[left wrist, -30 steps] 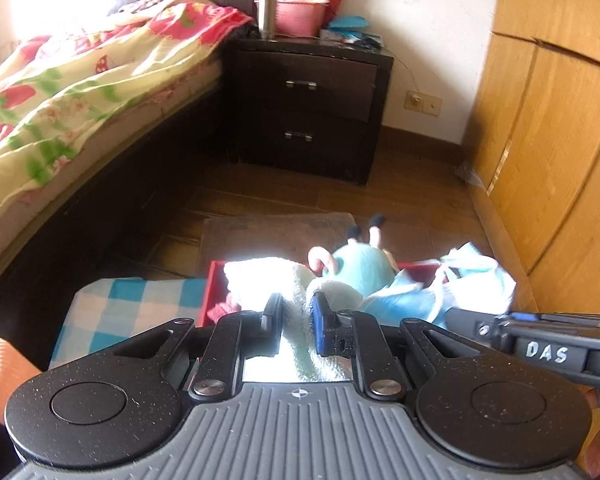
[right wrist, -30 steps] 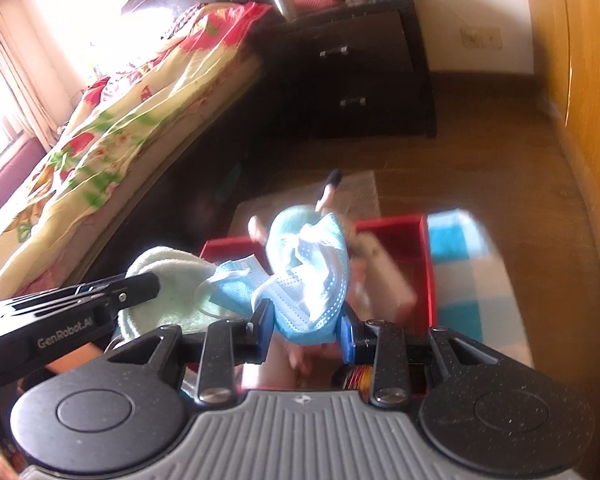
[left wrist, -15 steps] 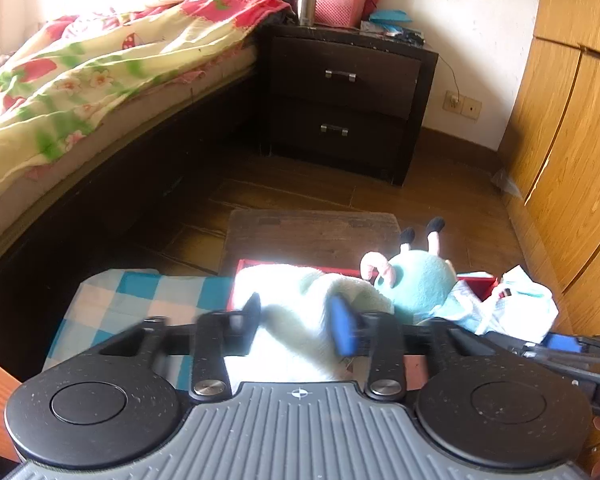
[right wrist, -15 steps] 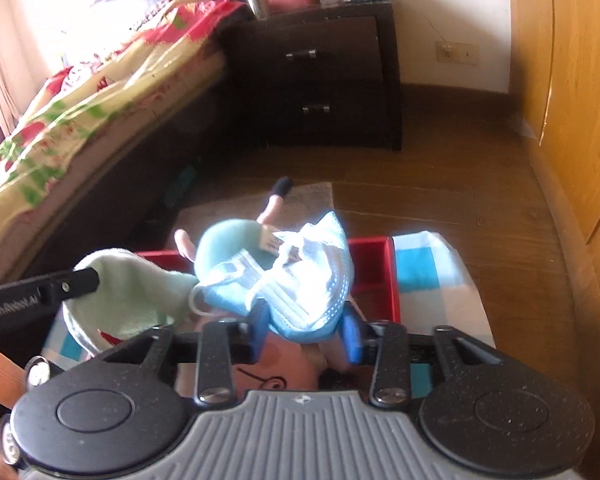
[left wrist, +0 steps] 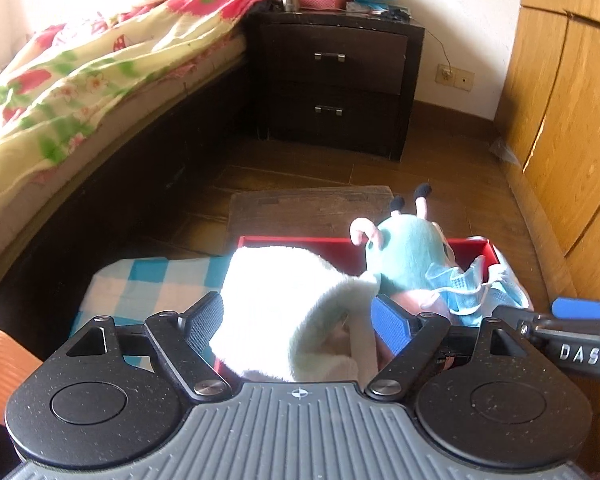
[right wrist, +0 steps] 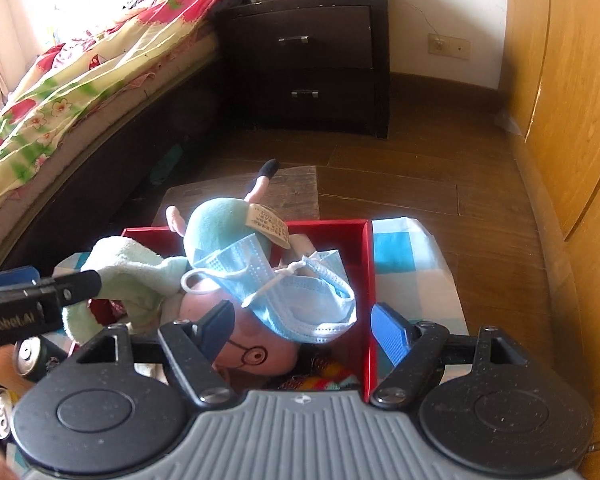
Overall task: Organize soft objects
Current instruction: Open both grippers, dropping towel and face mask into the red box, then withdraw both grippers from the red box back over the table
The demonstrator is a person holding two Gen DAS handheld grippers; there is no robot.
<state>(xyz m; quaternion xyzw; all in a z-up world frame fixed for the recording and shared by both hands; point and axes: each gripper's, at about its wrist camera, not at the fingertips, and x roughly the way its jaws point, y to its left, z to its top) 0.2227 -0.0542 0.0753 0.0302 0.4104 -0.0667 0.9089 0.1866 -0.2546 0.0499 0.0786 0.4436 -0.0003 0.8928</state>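
Release step, both hands at once. Left gripper [left wrist: 298, 322]: fingers apart and opening; the towel [left wrist: 284, 300] lies between them, but the pads no longer press it. It is draped over the near-left corner of the red box [left wrist: 292, 240], partly spilling past the rim toward the camera. Right gripper [right wrist: 302, 328]: fingers also apart and opening; the mask [right wrist: 300, 296] sits between them, unpinched, resting on the plush [right wrist: 224, 232].

The plush lies head-down in the box, feet sticking out over the far rim. Its pink face is nearest the right gripper. Mask straps loop loosely over the plush body. Some patterned fabric shows at the box bottom; what it is I cannot tell.

The box stands on a blue-checked cloth [right wrist: 408, 256] covering the tabletop. Two cans [right wrist: 32, 356] sit just beside the box, on its left. Beyond: wooden floor, bed [left wrist: 80, 80], nightstand [left wrist: 340, 80].

Judgement: towel, mask and plush are all deposited, so the task looks near done. Next move calls for backing both grippers straight up and away without snagging terry loops or the mask strap. Tucking in the overhanging towel edge may be needed.
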